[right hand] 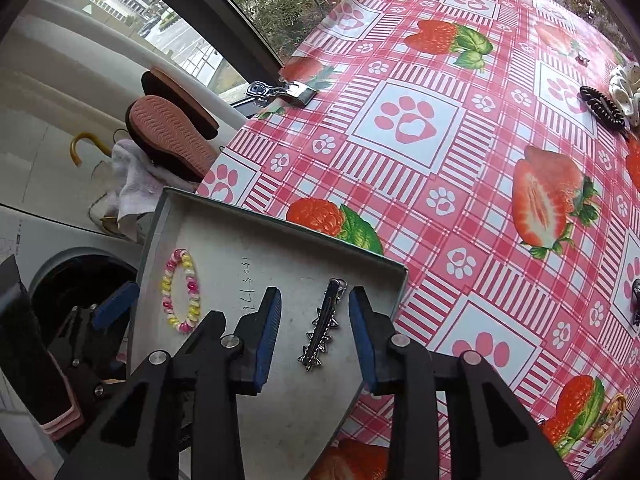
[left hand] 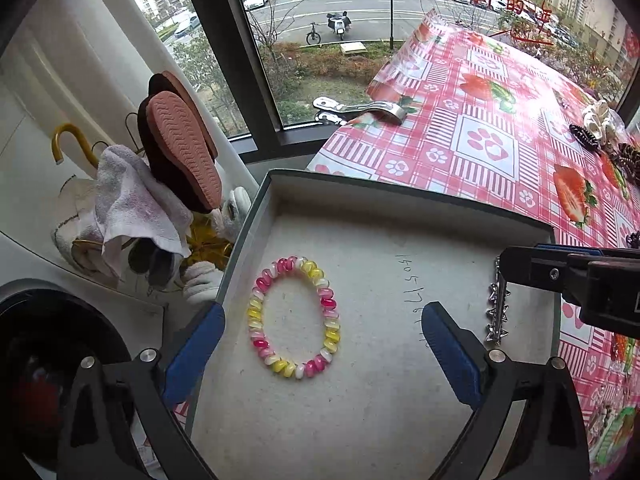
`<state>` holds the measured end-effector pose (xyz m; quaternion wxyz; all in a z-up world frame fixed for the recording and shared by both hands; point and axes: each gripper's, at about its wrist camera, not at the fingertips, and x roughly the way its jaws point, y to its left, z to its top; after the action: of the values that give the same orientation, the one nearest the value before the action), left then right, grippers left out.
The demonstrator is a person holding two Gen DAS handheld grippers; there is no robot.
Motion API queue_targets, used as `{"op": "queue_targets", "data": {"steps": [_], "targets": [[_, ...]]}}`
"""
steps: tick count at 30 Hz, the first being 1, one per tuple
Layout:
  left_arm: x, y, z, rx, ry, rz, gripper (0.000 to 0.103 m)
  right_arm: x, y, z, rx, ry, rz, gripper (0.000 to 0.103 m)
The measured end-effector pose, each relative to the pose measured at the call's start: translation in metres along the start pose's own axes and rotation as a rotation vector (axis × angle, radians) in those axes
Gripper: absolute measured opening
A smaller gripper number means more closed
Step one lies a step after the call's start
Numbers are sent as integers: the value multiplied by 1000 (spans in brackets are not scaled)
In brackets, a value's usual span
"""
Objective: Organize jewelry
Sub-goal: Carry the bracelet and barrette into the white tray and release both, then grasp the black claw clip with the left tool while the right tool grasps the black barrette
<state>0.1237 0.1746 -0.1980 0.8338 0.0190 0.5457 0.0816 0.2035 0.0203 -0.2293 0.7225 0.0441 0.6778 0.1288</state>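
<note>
A grey shallow box sits at the table's near left corner. A pink, yellow and white coil bracelet lies flat in it. My left gripper is open, its blue pads either side of the bracelet, above it. A silver spiked hair clip lies in the box's right part. My right gripper is open with its pads either side of the clip, not touching it; it also shows in the left wrist view.
The table has a pink strawberry and paw-print cloth. A metal clamp holds its far edge. A black claw clip, a white scrunchie and other hair pieces lie at the right. Slippers and a towel sit left of the table.
</note>
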Motion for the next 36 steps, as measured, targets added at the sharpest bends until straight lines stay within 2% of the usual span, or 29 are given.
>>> {"op": "queue_targets", "data": {"steps": [5,10,14,19,20,21,27,36], "targets": [[-6,-3,-5,27,21,15,103,-28,-7,-10,37,-44,4,40],[-17,-7,-12,21,27,-9,103,-52,-26,-27,89,-71,-9,59],[-28,-23,-17,52,34,-32,103,-68,-52,-43,156,-84,-22,82],[-47,-57,-25,107,46,-91,103,-87,-83,-73,241,-102,-56,82],[-50,-65,-27,118,47,-98,103,-91,-90,-79,255,-102,-61,85],[-54,-73,-28,131,46,-105,103,-95,-97,-86,269,-103,-68,93],[-73,-123,-33,206,32,-149,103,-120,-141,-126,356,-106,-106,93],[-71,-187,-31,304,68,-214,103,-147,-211,-185,556,-85,-243,93]]}}
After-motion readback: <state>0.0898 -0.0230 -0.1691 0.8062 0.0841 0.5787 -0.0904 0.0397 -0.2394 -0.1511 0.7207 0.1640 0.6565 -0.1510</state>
